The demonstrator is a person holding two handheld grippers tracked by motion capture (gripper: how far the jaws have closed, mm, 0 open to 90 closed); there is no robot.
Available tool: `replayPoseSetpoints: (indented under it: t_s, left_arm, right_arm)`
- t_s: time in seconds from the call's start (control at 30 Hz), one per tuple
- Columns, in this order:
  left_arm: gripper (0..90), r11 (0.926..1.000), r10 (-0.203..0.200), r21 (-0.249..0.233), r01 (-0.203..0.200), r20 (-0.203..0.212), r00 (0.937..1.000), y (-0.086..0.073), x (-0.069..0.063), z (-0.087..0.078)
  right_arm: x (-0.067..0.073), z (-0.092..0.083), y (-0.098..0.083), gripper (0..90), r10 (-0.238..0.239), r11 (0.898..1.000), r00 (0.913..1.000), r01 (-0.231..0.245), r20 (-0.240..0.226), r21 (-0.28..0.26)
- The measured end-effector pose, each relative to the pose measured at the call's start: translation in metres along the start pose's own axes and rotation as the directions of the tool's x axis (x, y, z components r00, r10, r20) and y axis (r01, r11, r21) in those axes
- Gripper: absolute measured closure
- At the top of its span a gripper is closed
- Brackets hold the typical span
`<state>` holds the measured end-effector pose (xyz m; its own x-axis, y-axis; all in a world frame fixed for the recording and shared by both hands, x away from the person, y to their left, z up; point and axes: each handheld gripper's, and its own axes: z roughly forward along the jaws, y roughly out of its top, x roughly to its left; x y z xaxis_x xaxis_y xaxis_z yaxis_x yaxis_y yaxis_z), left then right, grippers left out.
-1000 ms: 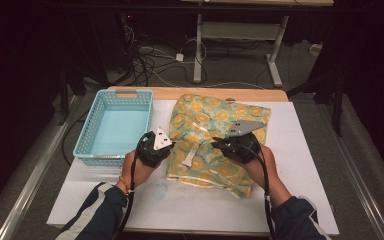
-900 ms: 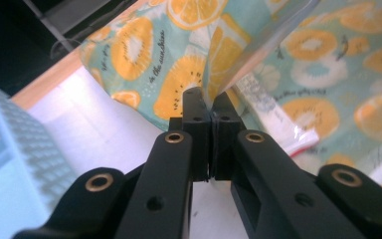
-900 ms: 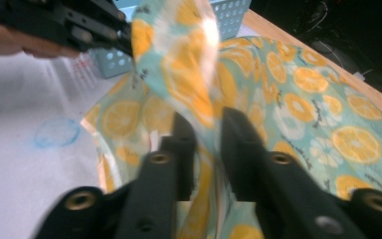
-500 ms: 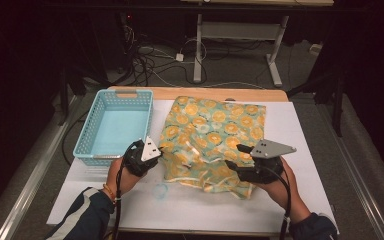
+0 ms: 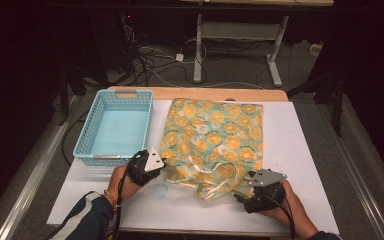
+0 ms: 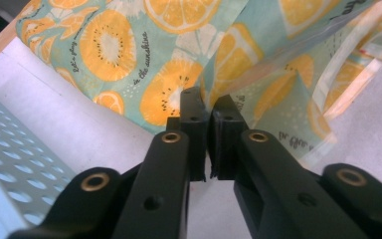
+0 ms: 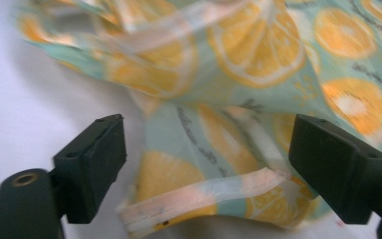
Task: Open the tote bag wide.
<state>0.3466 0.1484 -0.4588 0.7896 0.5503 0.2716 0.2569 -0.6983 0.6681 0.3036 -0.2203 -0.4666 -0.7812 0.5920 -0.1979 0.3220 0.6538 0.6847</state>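
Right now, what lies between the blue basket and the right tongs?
In the high view, the fruit-print cloth spreads between the blue basket and the open right tongs, on the white sheet.

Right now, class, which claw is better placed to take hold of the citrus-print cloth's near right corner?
The right claw: its jaws stand wide open with the teal-and-orange citrus-print cloth corner between them. The left claw is shut at the cloth's left edge.

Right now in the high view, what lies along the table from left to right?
Blue basket → left gripper → citrus-print cloth → right gripper
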Motion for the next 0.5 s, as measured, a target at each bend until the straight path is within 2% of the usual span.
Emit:
replayPoseSetpoints:
  t_s: [0.03, 0.1, 0.17, 0.23, 0.27, 0.3, 0.4, 0.43, 0.5]
  left_arm:
    - [83.4, 1.0000, -0.003, -0.001, 0.003, 0.005, 1.0000, -0.001, 0.000, 0.000]
    - [83.4, 1.0000, 0.003, 0.005, -0.004, 0.005, 1.0000, -0.003, -0.001, 0.001]
    - [83.6, 0.9999, 0.014, 0.009, -0.014, 0.009, 0.9999, -0.004, -0.002, 0.002]
    - [83.7, 0.9998, 0.018, 0.012, -0.018, 0.013, 0.9998, -0.004, -0.002, 0.002]
    - [83.7, 0.9997, 0.021, 0.011, -0.021, 0.016, 0.9997, -0.005, -0.001, 0.003]
    - [83.7, 0.9997, 0.022, 0.014, -0.022, 0.018, 0.9996, -0.005, -0.002, 0.003]
    - [84.4, 0.9994, 0.029, 0.018, -0.030, 0.026, 0.9992, -0.007, -0.003, 0.005]
    - [84.5, 0.9994, 0.028, 0.018, -0.029, 0.026, 0.9993, -0.007, -0.003, 0.006]
    - [85.6, 0.9995, 0.029, 0.010, -0.030, 0.024, 0.9993, -0.007, -0.003, 0.006]
  right_arm:
    - [0.000, 0.002, -0.001, 15.5, 0.008, 1.000, 0.9999, -0.008, 0.014, 0.007]
    - [-0.001, 0.008, -0.001, 15.9, 0.023, 1.000, 0.9997, -0.023, 0.002, 0.010]
    - [0.001, 0.013, -0.001, 15.9, 0.003, 0.999, 0.9999, -0.004, 0.013, 0.049]
    - [0.000, 0.015, -0.004, 17.3, -0.017, 0.999, 0.9999, 0.016, 0.001, 0.030]
    - [-0.002, 0.015, -0.005, 22.7, 0.001, 1.000, 1.0000, -0.001, -0.007, 0.028]
    - [-0.003, 0.015, -0.006, 33.7, 0.011, 1.000, 0.9999, -0.011, -0.011, 0.015]
    - [-0.005, 0.014, -0.006, 52.8, 0.017, 1.000, 0.9995, -0.017, -0.027, 0.006]
    - [-0.005, 0.014, -0.006, 57.1, 0.002, 1.000, 0.9999, -0.002, -0.013, 0.001]
    - [-0.005, 0.015, -0.006, 69.1, 0.011, 1.000, 0.9999, -0.011, 0.004, 0.002]
